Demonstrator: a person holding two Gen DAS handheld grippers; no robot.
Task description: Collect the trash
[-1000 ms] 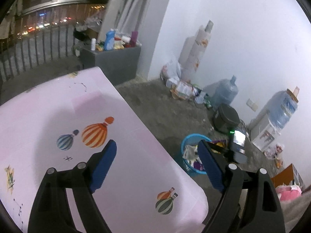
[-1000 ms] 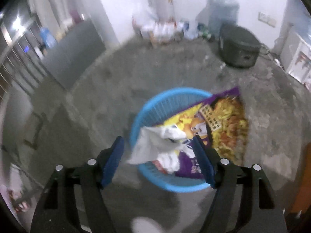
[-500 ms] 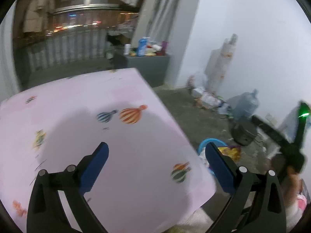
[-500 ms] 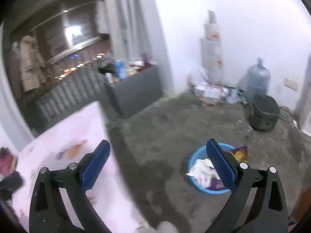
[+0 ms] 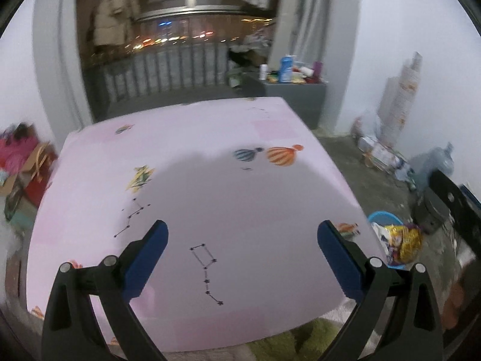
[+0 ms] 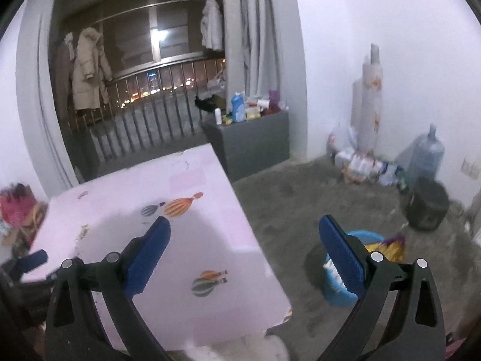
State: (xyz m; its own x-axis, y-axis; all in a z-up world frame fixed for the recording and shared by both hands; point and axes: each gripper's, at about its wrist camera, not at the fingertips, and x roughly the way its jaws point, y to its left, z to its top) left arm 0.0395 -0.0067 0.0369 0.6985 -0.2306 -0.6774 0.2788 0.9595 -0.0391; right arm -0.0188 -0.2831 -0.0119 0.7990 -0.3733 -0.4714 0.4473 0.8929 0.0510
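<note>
A blue trash basket (image 5: 386,217) stands on the floor to the right of the pink table (image 5: 210,186). It holds white paper and a purple and yellow snack bag (image 5: 405,240). It also shows in the right wrist view (image 6: 336,291), partly behind a finger. My left gripper (image 5: 242,258) is open and empty above the table's near part. My right gripper (image 6: 245,254) is open and empty, over the table's right edge, well above the basket. No trash shows on the table.
A grey cabinet (image 6: 255,144) with bottles stands past the table's far right corner. Water jugs (image 6: 427,156), a black cooker (image 6: 430,207) and floor clutter line the right wall. A balcony railing (image 6: 150,111) is behind. Boxes and red items (image 5: 21,165) sit left.
Both grippers have pulled up and back from the basket. The right one was low over the basket with white paper between its fingers; now it is high, and the paper lies in the basket.
</note>
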